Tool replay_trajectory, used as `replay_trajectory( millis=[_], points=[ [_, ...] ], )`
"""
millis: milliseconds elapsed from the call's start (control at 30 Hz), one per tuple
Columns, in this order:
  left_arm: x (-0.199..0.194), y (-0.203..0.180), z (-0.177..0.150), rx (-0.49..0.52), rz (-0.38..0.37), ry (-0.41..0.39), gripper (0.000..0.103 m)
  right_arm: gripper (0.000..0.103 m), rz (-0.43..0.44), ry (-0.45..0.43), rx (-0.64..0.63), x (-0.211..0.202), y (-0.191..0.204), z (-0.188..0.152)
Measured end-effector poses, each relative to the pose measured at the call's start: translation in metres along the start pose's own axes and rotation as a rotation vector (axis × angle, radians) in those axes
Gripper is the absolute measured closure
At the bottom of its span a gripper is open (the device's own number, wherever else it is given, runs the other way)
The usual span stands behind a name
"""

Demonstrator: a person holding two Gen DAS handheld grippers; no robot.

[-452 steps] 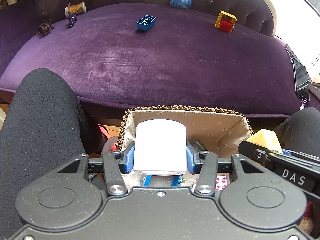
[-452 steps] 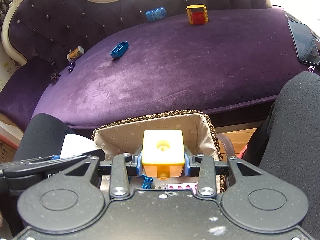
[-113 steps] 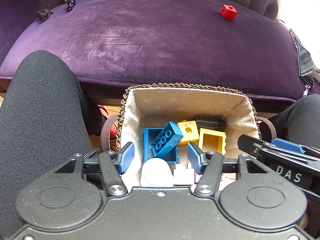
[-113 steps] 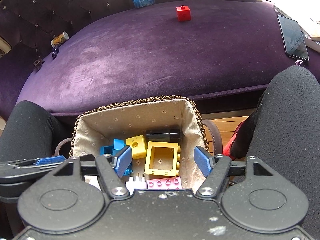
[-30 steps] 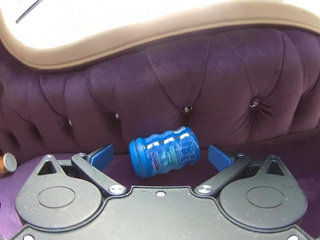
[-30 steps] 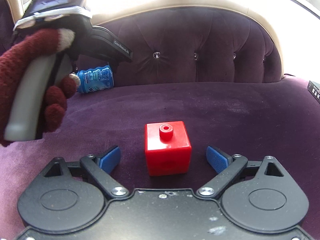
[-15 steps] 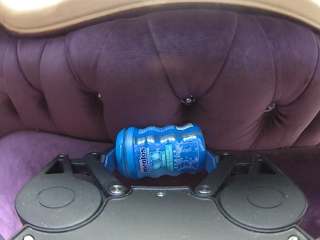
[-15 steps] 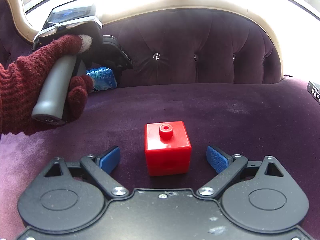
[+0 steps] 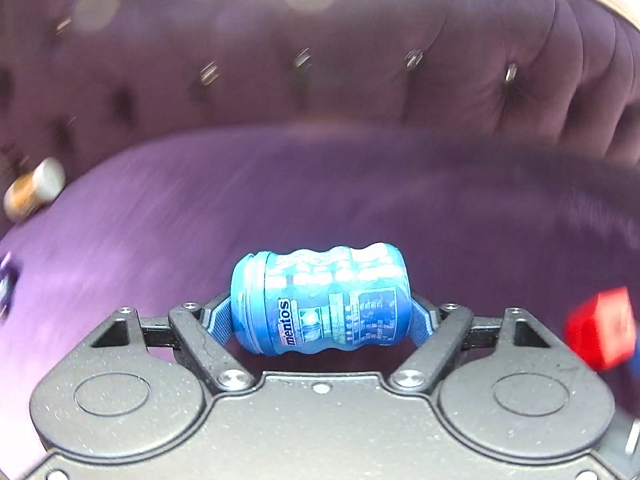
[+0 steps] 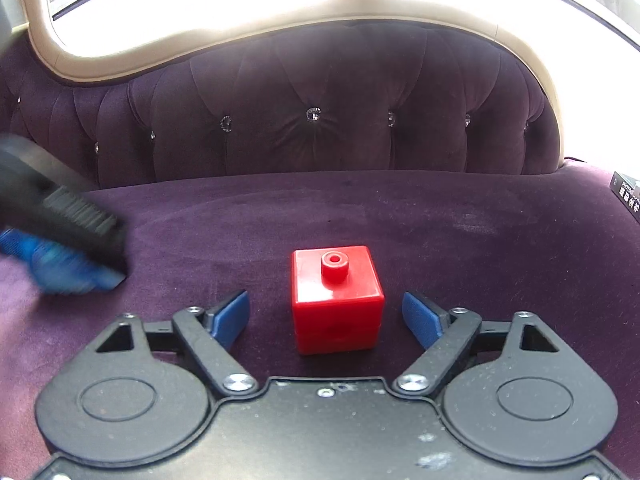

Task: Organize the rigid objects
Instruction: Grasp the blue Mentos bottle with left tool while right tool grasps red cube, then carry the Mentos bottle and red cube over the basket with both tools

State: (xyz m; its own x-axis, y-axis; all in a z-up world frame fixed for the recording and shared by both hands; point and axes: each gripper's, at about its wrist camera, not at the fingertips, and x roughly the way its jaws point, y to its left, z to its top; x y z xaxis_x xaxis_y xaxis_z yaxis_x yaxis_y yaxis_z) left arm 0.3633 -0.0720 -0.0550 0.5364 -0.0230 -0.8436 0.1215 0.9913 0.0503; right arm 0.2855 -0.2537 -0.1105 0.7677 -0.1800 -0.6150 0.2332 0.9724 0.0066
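Note:
My left gripper (image 9: 322,318) is shut on a blue Mentos bottle (image 9: 320,298) and holds it sideways above the purple sofa seat (image 9: 280,192); the view is motion-blurred. A red cube brick (image 10: 336,298) with one stud stands on the seat between the blue pads of my right gripper (image 10: 326,318), which is open with a gap on both sides. The red brick also shows at the right edge of the left wrist view (image 9: 600,334). The left gripper with the bottle appears blurred at the left of the right wrist view (image 10: 60,236).
A small brown and white bottle (image 9: 34,192) lies at the far left by the tufted sofa back (image 10: 320,120). A small dark object (image 9: 6,284) lies at the left edge. A dark device (image 10: 626,192) lies at the seat's right edge.
My left gripper has lifted the Mentos bottle away from the sofa back and is moving back over the seat. The right gripper still brackets the red brick, open.

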Motion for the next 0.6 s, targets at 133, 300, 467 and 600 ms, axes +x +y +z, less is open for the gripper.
replay_trajectory(
  millis=[133,300,467,600],
  points=[
    [-0.036,0.019,-0.047,0.007,0.009,0.034,0.027,0.059,-0.012,0.000,-0.011,-0.006,0.004,0.002],
    [-0.066,0.033,-0.087,-0.012,-0.016,0.075,0.027,0.067,-0.022,0.063,0.021,-0.018,0.001,0.005],
    [-0.077,0.039,-0.104,-0.053,-0.045,0.103,0.027,0.067,-0.011,0.139,-0.021,-0.049,0.006,-0.004],
    [-0.086,0.048,-0.123,-0.084,-0.071,0.126,0.027,0.067,0.023,0.209,-0.003,-0.079,0.008,-0.015]
  ],
)
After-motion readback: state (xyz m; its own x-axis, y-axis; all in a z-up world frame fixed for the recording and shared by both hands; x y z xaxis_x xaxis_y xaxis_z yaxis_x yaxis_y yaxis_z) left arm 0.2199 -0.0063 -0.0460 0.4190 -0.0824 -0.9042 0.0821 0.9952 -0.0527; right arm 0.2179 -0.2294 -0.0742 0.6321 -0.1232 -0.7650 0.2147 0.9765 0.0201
